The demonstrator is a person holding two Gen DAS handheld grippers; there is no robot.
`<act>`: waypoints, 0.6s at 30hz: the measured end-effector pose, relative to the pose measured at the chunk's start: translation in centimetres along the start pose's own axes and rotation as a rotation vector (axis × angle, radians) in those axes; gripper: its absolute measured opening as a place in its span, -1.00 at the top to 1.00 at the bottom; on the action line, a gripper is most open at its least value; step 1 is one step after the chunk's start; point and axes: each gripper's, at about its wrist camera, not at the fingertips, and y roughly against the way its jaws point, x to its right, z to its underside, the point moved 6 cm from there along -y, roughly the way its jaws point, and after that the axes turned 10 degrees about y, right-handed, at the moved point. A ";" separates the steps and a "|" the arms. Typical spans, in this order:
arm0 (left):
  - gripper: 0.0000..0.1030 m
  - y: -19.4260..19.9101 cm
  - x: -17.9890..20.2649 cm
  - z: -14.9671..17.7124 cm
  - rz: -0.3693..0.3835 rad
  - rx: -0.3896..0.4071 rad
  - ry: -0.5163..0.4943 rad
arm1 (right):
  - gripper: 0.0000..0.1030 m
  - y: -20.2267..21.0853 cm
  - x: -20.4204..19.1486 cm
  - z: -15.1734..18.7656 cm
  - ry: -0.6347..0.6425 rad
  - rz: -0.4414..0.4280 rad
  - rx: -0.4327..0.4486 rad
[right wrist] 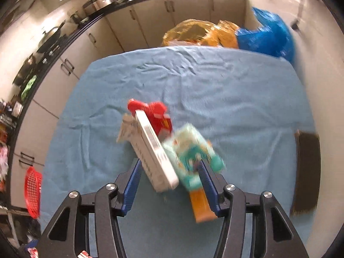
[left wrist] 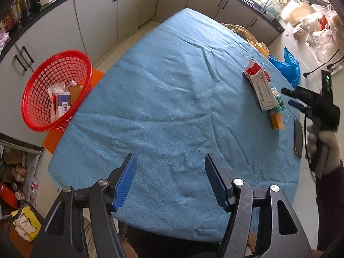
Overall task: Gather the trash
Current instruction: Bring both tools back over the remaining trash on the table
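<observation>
A torn red and white carton point(left wrist: 259, 86) lies on the blue cloth at the table's right side, with a teal wrapper point(left wrist: 279, 101) and an orange box point(left wrist: 277, 119) beside it. My right gripper point(left wrist: 289, 97) is at these items. In the right wrist view it point(right wrist: 169, 165) is open, its fingers either side of the carton's point(right wrist: 150, 148) near end, the teal wrapper point(right wrist: 191, 150) and the orange box point(right wrist: 201, 204). My left gripper point(left wrist: 169, 163) is open and empty above the cloth's near part. A red basket point(left wrist: 56, 90) with trash stands off the table's left edge.
A black phone point(left wrist: 298, 137) lies near the table's right edge; it also shows in the right wrist view point(right wrist: 306, 174). Yellow point(right wrist: 200, 33) and blue point(right wrist: 266, 32) plastic bags sit beyond the far edge. Cabinets and a cluttered counter line the walls.
</observation>
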 end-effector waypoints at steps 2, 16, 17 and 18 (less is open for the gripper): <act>-0.25 0.2 -0.3 0.1 -0.005 0.005 0.010 | -0.14 -1.2 -0.1 -1.2 0.026 -0.002 -0.006; -0.25 -0.2 -1.5 0.7 -0.019 -0.018 0.085 | -0.08 -3.6 -10.0 3.1 0.139 -0.502 -0.240; -0.25 -0.3 -1.3 0.6 -0.016 -0.017 0.083 | -0.09 -2.5 -10.4 3.4 0.134 -0.541 -0.225; -0.25 -0.3 -1.2 0.4 -0.013 -0.016 0.081 | -0.11 -1.9 -10.1 3.6 0.120 -0.549 -0.212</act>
